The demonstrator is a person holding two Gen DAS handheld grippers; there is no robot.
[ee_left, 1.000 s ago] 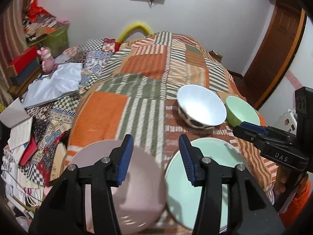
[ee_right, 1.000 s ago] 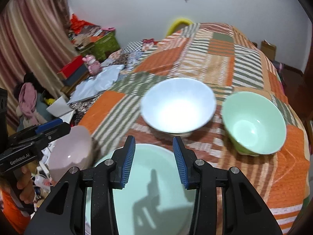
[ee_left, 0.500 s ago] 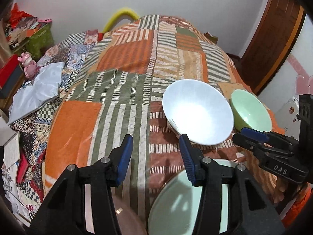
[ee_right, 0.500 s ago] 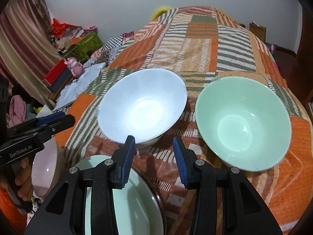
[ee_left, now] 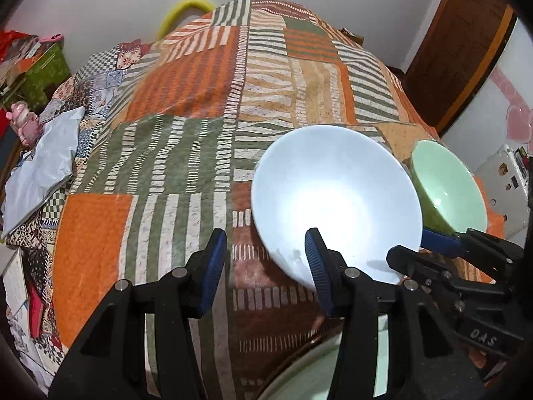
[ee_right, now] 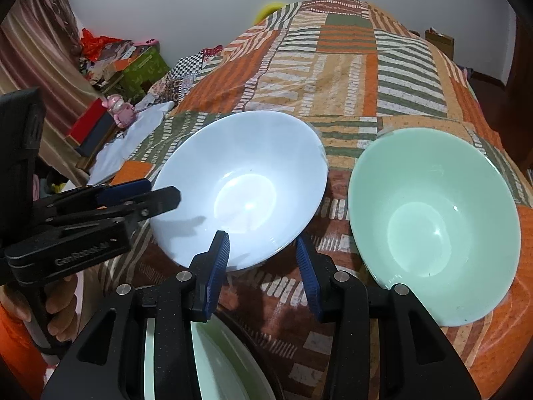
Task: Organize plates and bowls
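Note:
A white bowl (ee_left: 336,196) sits tilted on the patchwork bedspread (ee_left: 186,100), with a mint green bowl (ee_left: 446,190) right of it. My left gripper (ee_left: 265,266) is open, its right finger at the white bowl's near rim. In the right wrist view the white bowl (ee_right: 243,183) and green bowl (ee_right: 433,216) lie side by side. My right gripper (ee_right: 263,270) is open, just short of the white bowl's near rim. A mint green plate (ee_right: 213,363) lies under its fingers and also shows in the left wrist view (ee_left: 309,376).
The bed's left edge drops to floor clutter: a grey bag (ee_left: 40,166), a pink toy (ee_right: 118,110), a green box (ee_right: 143,66), red boxes. A wooden door (ee_left: 459,43) stands at the right. The other gripper shows in each view (ee_left: 466,266) (ee_right: 83,220).
Both grippers have moved forward toward the white bowl, which now looms larger. The pink bowl at the near left has dropped out of both views.

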